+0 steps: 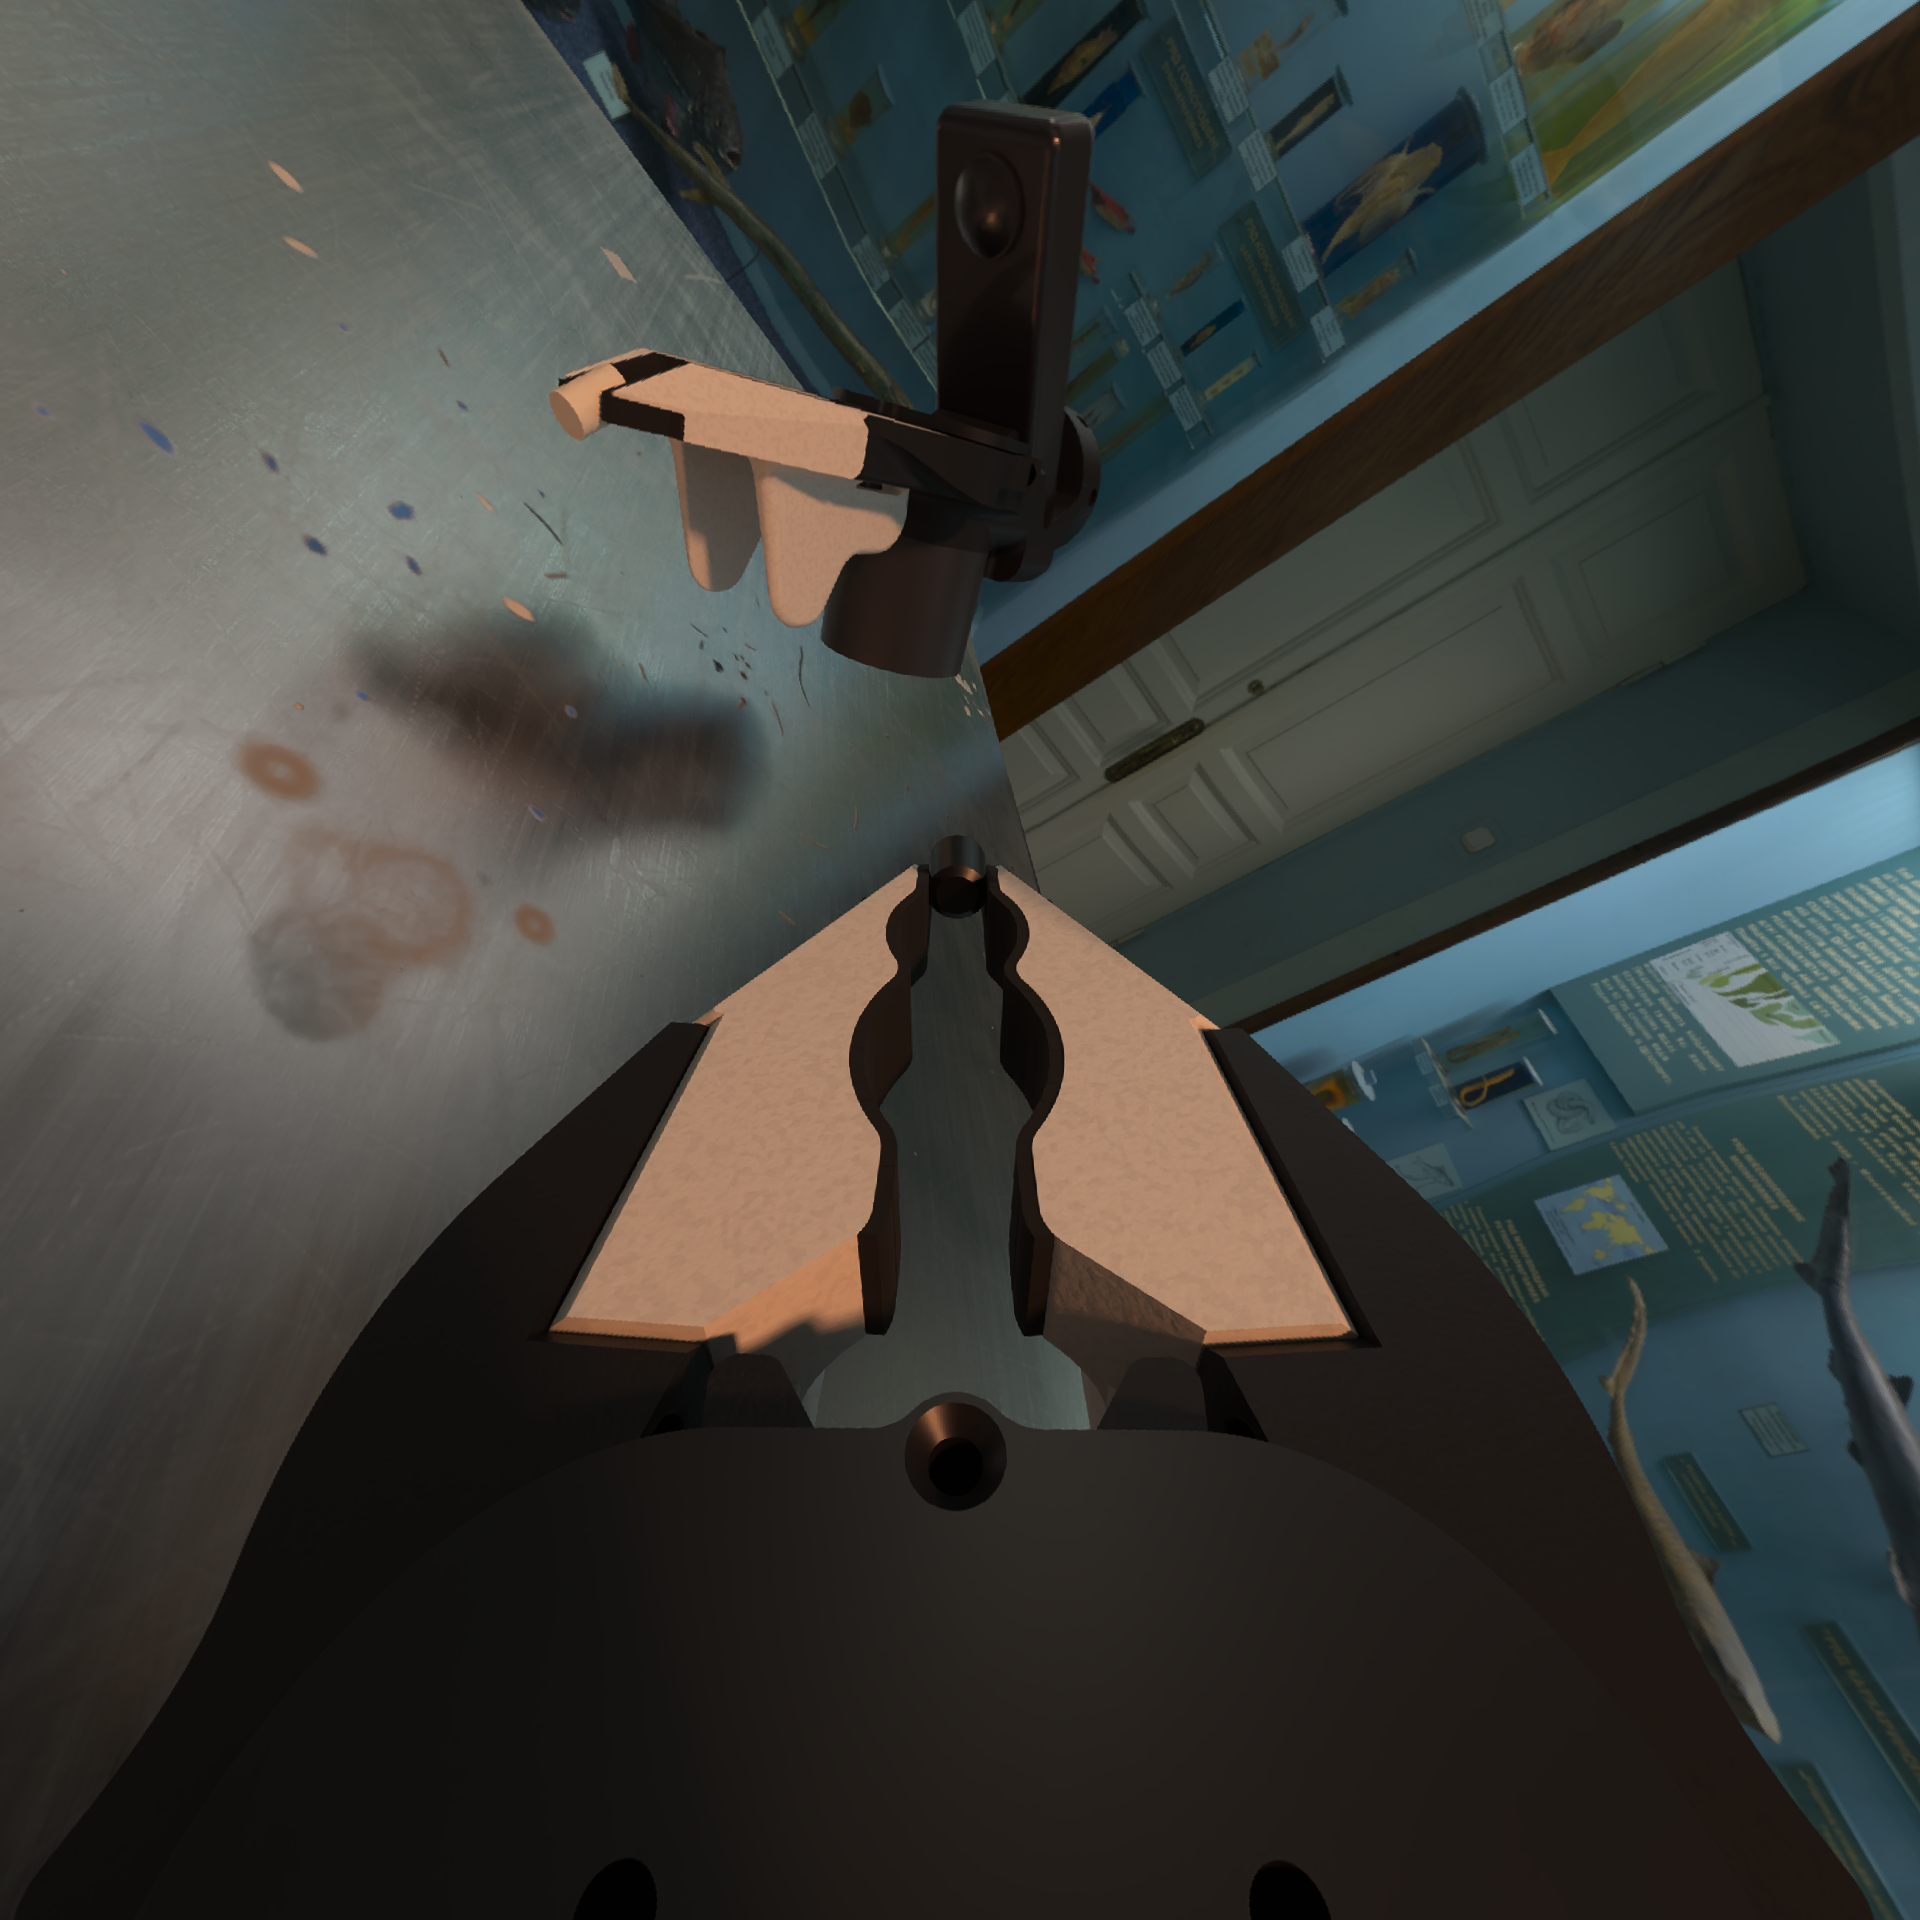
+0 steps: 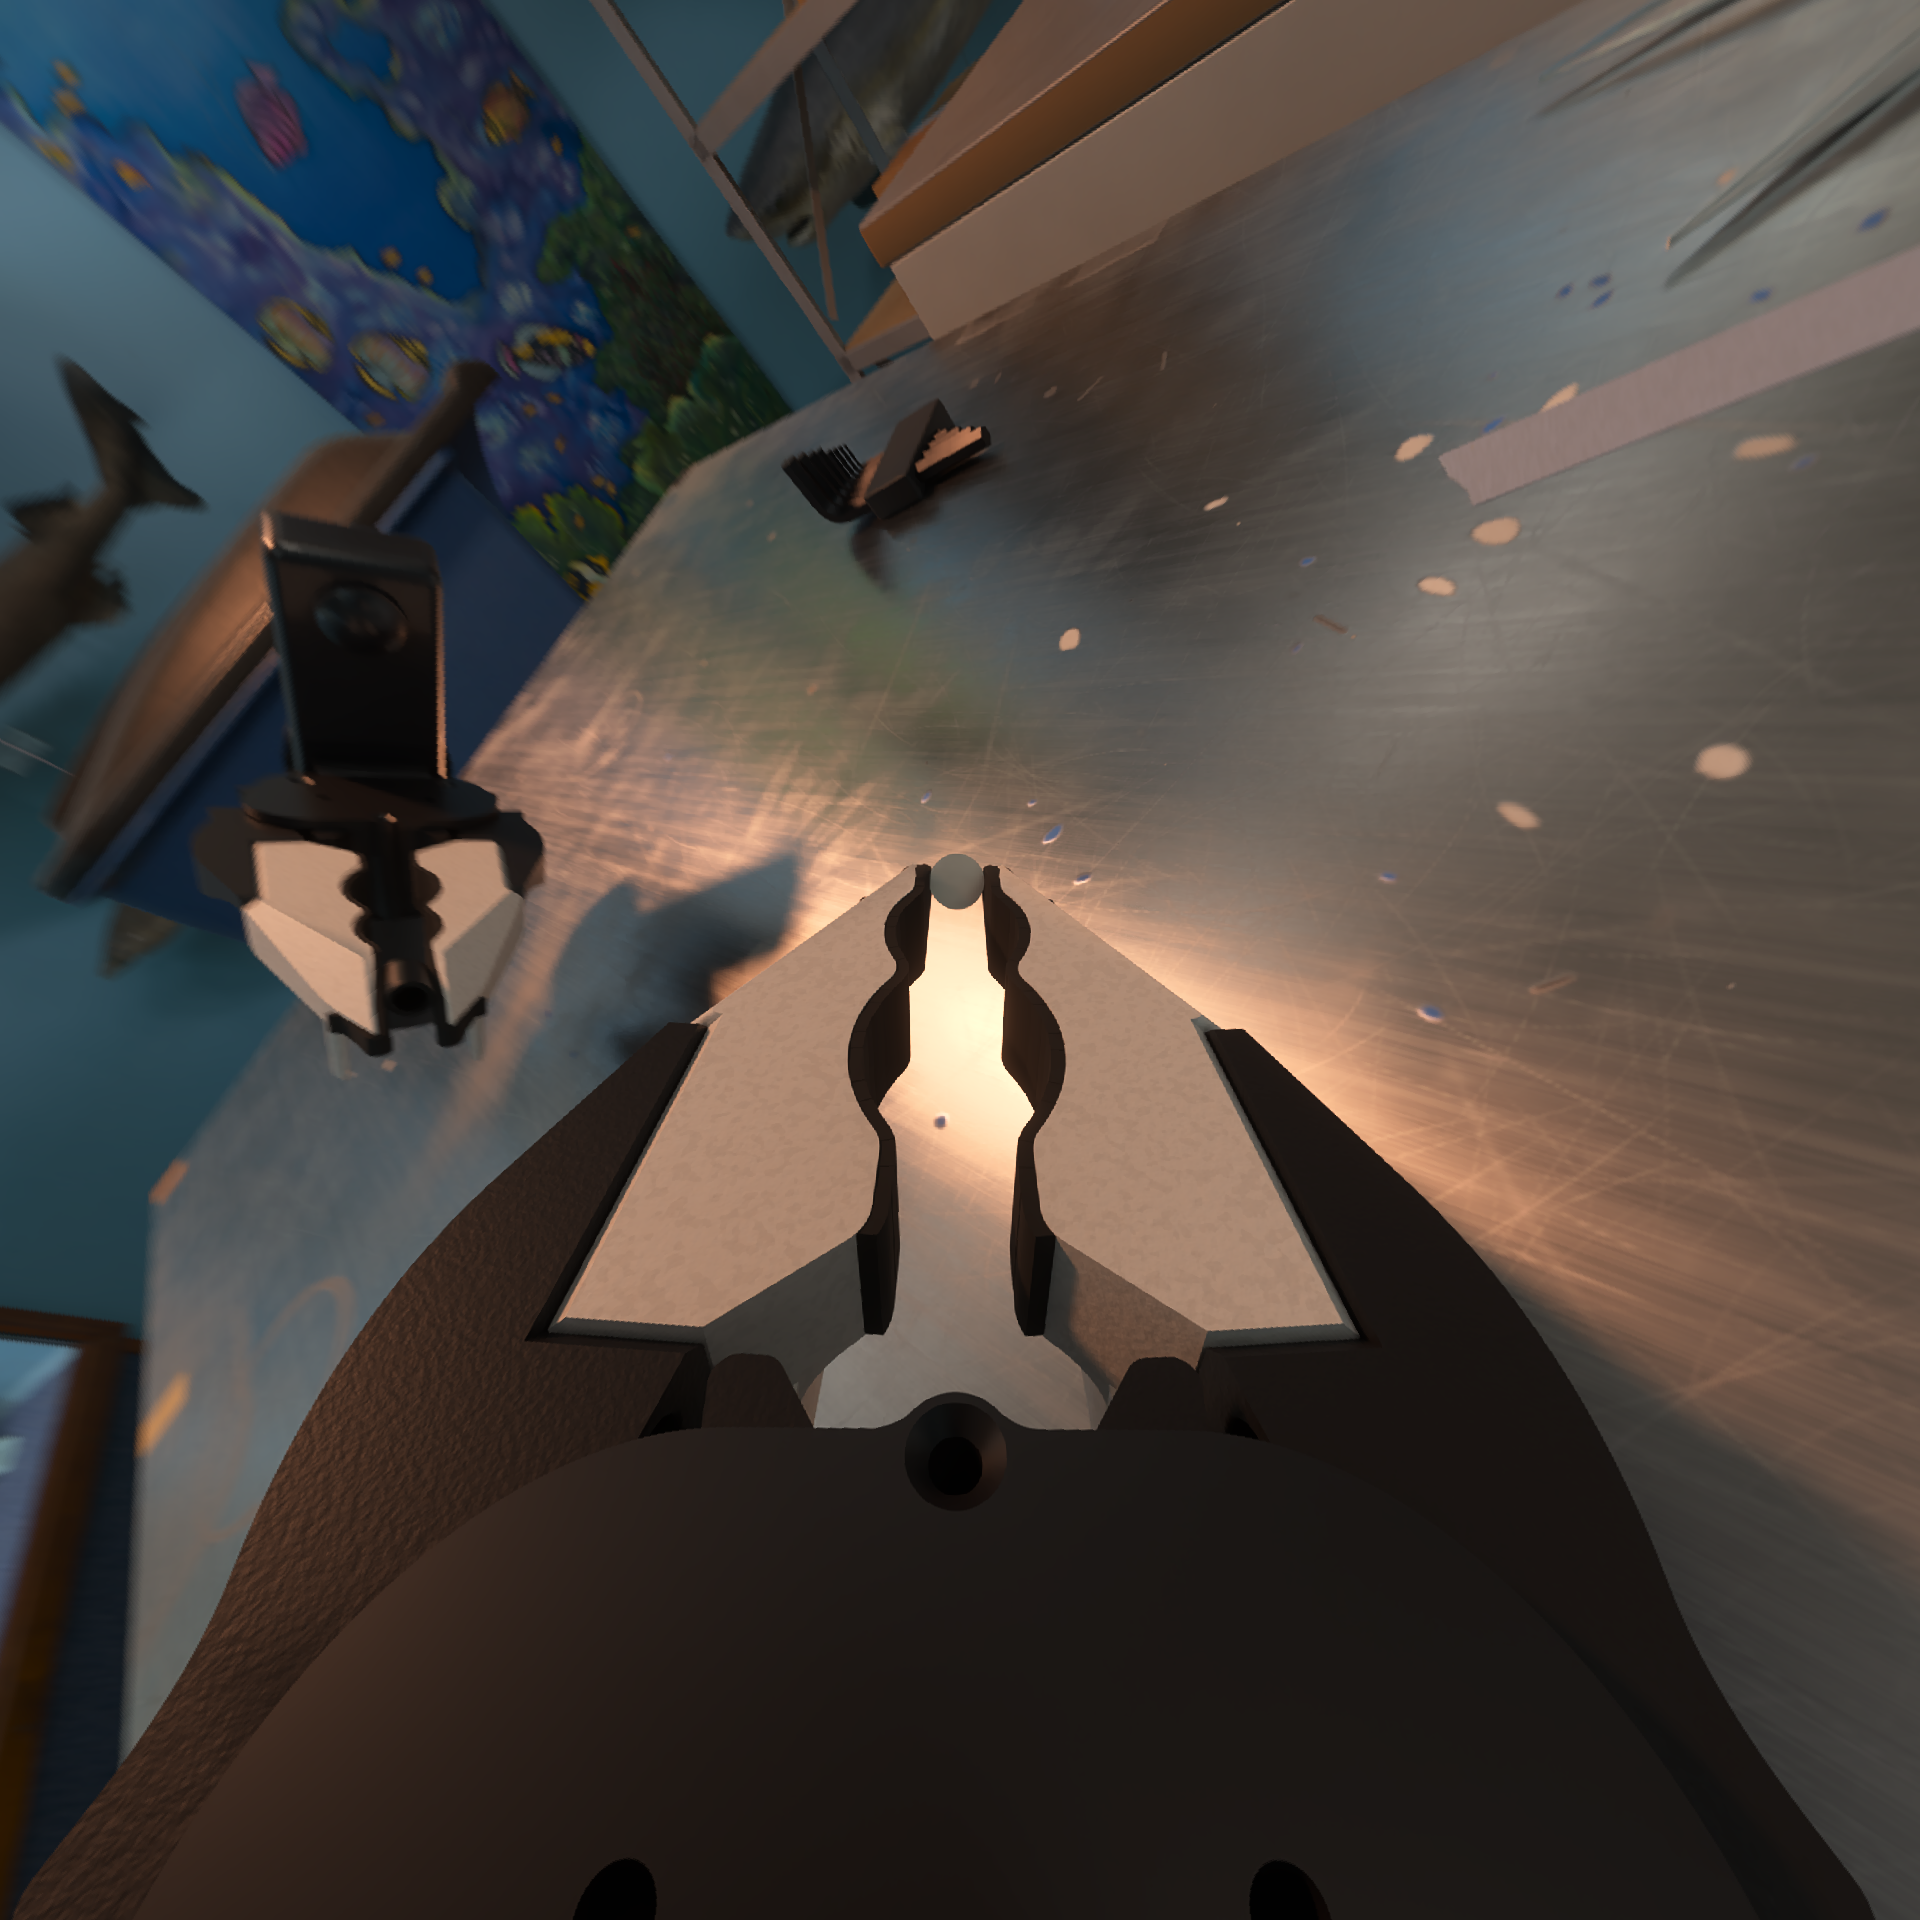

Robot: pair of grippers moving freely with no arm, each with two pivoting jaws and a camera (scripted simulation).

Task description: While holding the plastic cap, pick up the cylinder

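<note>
Cylinder (image 1: 957,889) points end-on along left tool (image 1: 957,881), pinched at tips.

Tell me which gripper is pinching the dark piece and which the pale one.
The left gripper clamps the small dark plastic cap at its fingertips. The right gripper clamps the pale whitish cylinder. Colour alone separates them; both sit at the very tips.
</note>
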